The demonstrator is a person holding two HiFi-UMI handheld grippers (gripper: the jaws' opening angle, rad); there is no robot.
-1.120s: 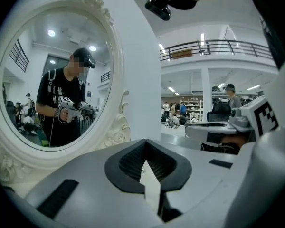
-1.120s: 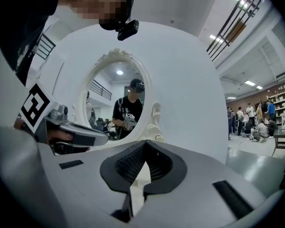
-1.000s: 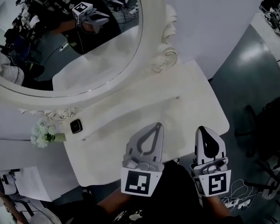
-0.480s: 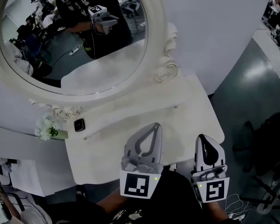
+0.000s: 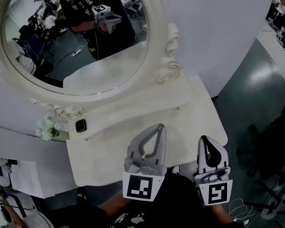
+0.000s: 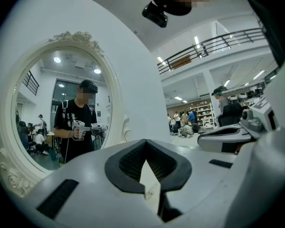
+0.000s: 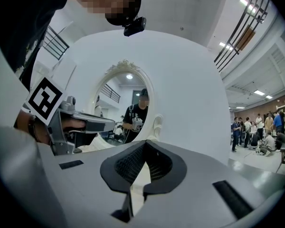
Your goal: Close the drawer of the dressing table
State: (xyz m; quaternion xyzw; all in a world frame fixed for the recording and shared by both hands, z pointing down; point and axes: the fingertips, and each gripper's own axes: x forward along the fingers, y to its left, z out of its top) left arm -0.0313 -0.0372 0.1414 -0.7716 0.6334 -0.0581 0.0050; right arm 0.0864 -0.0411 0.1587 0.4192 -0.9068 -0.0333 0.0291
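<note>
**Head view:** the dressing table (image 5: 133,122) shows only its white top. No drawer projects from its front edge, so the drawer is judged either pushed home or hidden beneath the top. The left gripper (image 5: 158,127) and right gripper (image 5: 204,139) hover over that front edge, each with jaws together and empty. **Left gripper view:** the jaws meet on nothing and face the table's mirror (image 6: 61,113). **Right gripper view:** the jaws are likewise pinched closed and empty. Little seems left to do beyond drawing back.
</note>
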